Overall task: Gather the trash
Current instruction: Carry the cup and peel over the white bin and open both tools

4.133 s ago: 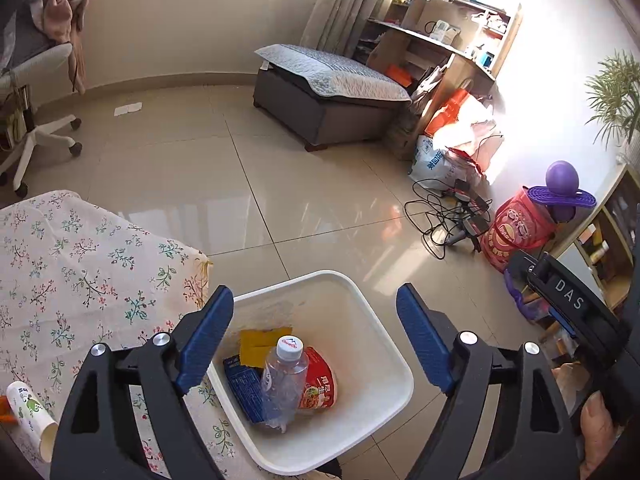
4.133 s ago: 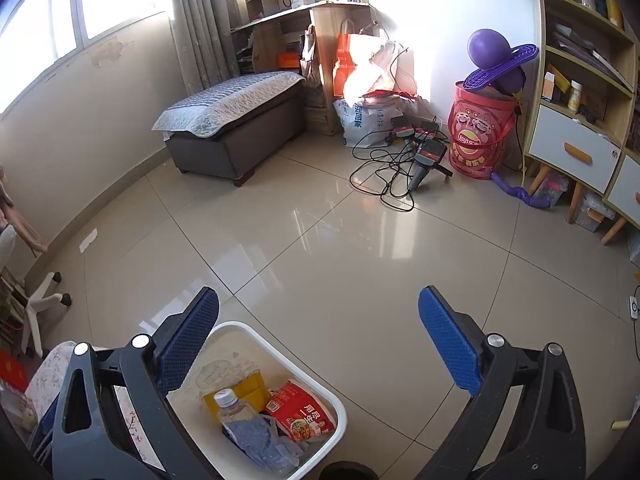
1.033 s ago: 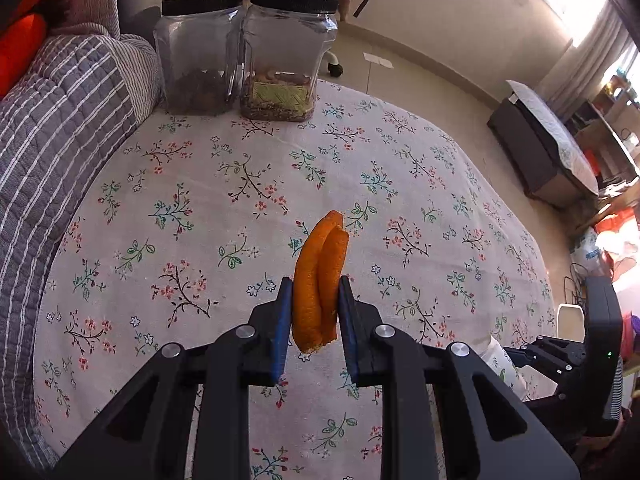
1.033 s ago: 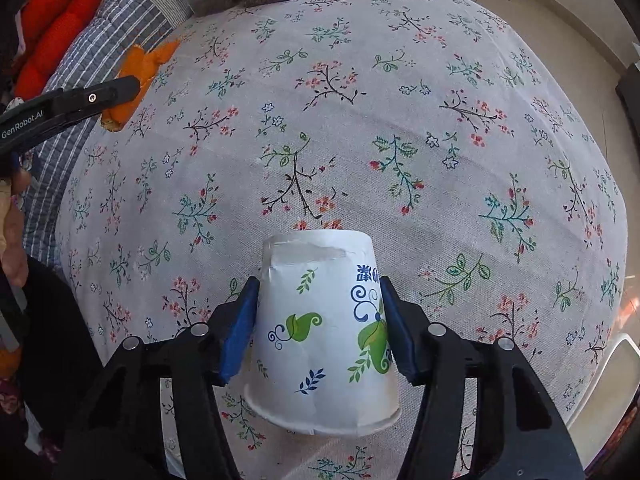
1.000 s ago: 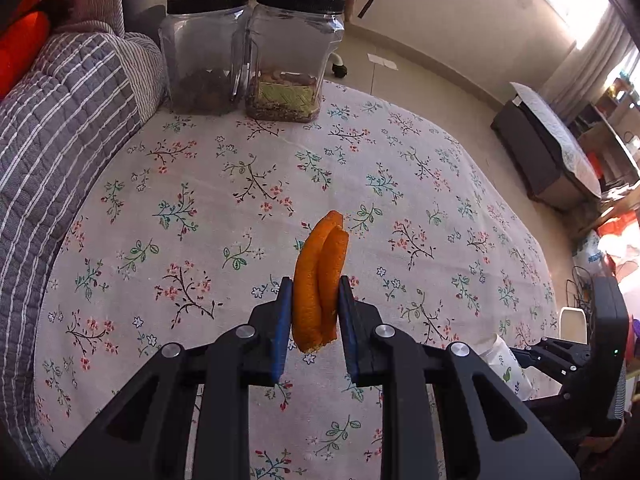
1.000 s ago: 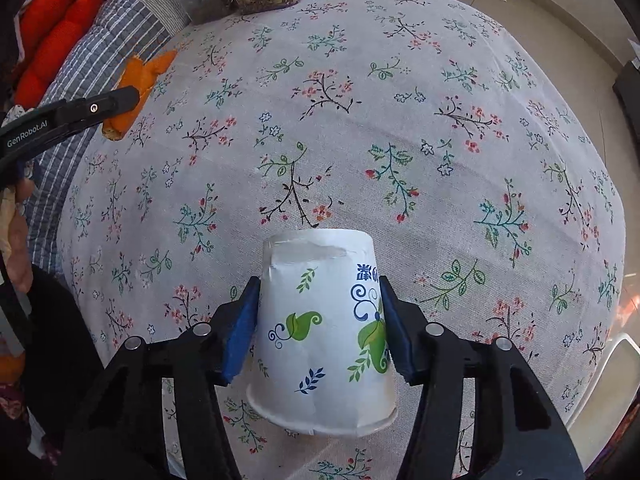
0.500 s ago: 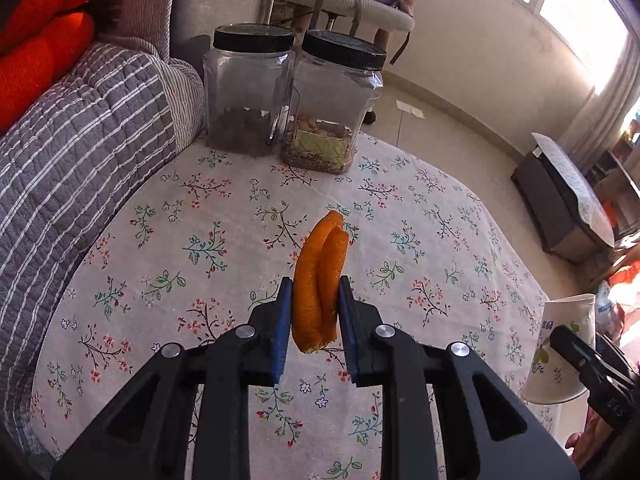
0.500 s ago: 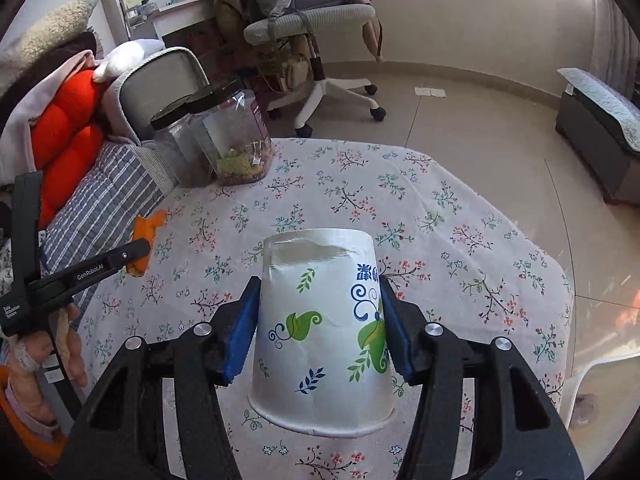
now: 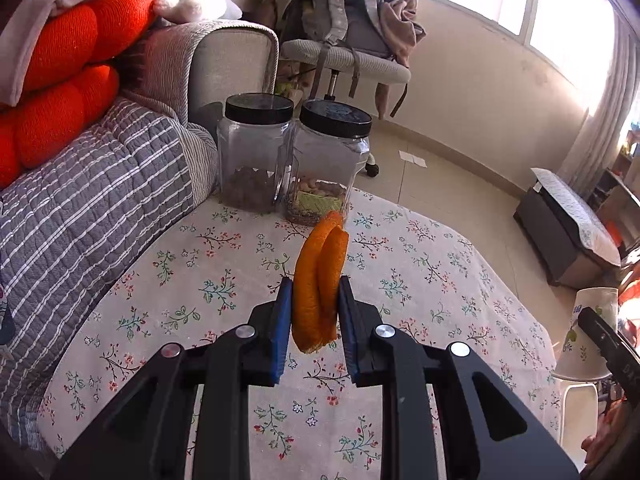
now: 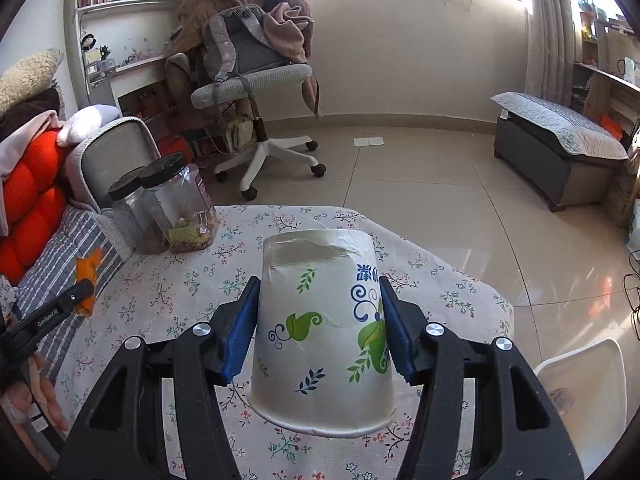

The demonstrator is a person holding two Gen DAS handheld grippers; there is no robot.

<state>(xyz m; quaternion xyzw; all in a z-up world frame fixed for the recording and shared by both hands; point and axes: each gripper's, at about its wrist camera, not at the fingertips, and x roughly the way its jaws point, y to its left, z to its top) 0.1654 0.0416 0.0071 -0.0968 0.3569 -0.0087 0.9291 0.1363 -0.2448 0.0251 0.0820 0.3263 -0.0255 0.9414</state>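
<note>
Left wrist view: my left gripper has its jaws pinching a curled orange peel above the floral-cloth bench. My right gripper clamps an upturned leaf-printed white paper cup. Both pieces are collected, I judge; dropping them into the white plastic bin beside the bench remains. Beyond stand two black-lidded clear jars.
</note>
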